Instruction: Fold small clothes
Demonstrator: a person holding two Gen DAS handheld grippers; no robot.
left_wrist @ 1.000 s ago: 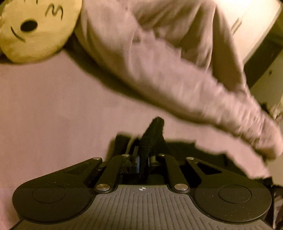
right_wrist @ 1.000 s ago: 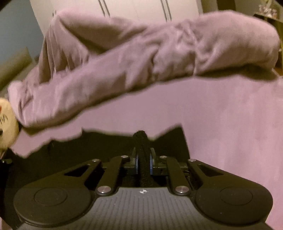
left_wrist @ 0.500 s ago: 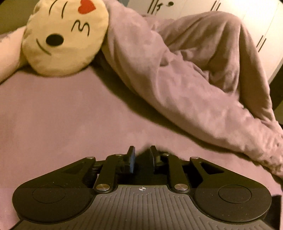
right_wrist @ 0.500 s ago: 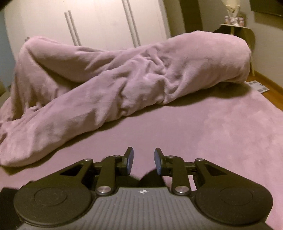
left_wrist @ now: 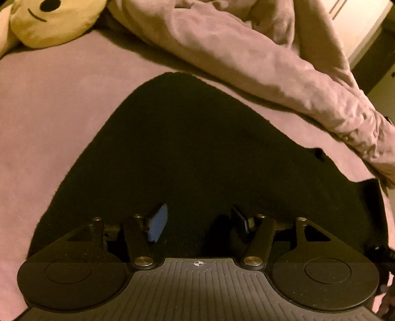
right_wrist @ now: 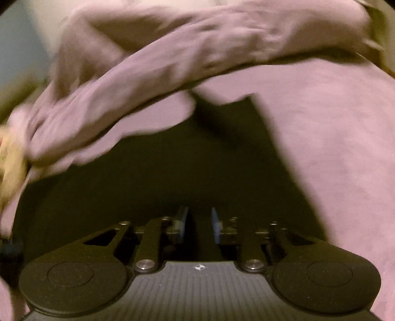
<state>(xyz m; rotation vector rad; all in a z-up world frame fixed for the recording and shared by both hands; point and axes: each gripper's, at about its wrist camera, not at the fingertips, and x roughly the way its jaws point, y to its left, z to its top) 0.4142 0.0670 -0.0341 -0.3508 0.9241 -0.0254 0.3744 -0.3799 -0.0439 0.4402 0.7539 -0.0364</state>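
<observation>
We judge the black garment (left_wrist: 197, 153), flat on the bed (left_wrist: 61, 98), soft and limp, best pinched at a corner; left fingers (left_wrist: 158, 222) just spread, right fingers (right_wrist: 182, 222) narrowly apart, closing, both empty.

This is a bedroom in a home. The work happens on a bed (left_wrist: 49, 103) with a soft pinkish-purple cover spread flat over it. A thick blanket (left_wrist: 246, 54) of the same colour lies bunched up in a long roll across the bed. At the top left of the left wrist view sits a round yellow cushion (left_wrist: 54, 22) with a face on it, the kind of soft toy pillow people keep at home. In the top right corner of that view there is a pale cupboard door (left_wrist: 355, 22) with a long handle, like a wardrobe. The light is warm, dim and yellowish, like a lamp indoors.
</observation>
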